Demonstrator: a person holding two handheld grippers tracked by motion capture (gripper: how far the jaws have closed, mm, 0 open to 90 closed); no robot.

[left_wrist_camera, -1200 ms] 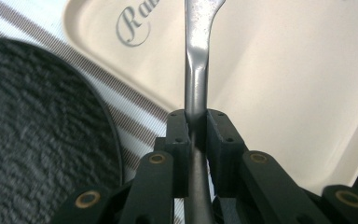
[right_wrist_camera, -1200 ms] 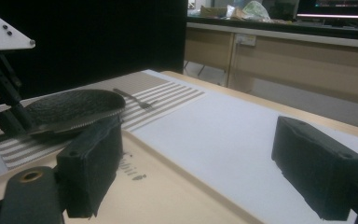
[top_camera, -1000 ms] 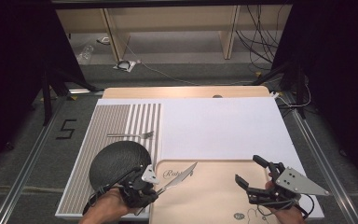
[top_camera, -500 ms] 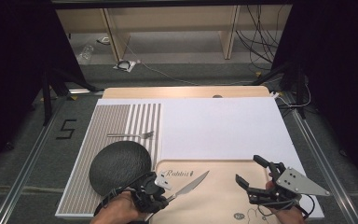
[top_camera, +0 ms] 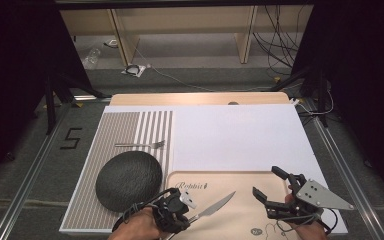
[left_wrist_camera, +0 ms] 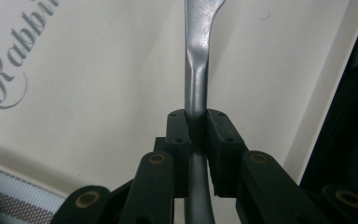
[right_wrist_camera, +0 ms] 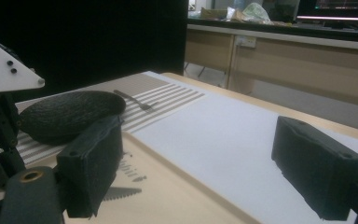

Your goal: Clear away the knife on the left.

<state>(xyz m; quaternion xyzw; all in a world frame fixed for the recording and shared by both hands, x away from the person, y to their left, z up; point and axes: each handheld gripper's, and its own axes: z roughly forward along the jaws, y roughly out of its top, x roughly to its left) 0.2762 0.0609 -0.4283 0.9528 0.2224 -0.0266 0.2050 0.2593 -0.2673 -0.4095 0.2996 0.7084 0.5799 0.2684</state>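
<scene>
**Left is pinching the knife over the tray, right is idling with its fingers spread**

Your left gripper (top_camera: 182, 212) is clamping the knife (top_camera: 215, 207) by its handle. In the left gripper view the fingers (left_wrist_camera: 178, 133) are pressing on the metal from both sides, and the blade is running up and away from them over the wooden tray (left_wrist_camera: 98, 93). In the high view the knife is sitting low over the tray (top_camera: 240, 220), the blade pointing right and a bit away from you, its tip near the tray's middle. The tray's "Rabbit" lettering (top_camera: 192, 185) is just beyond your left gripper.

Your right gripper (top_camera: 269, 186) is holding its fingers (right_wrist_camera: 91, 165) wide apart with nothing between them, hovering at the tray's right end, well apart from the knife.

The dark plate (top_camera: 129, 180) is lying on the striped mat (top_camera: 80, 200) just left of the tray. The fork (top_camera: 141, 145) is lying on the same mat beyond the plate. The white sheet (top_camera: 240, 140) is covering the bench (top_camera: 200, 98) behind the tray.
</scene>
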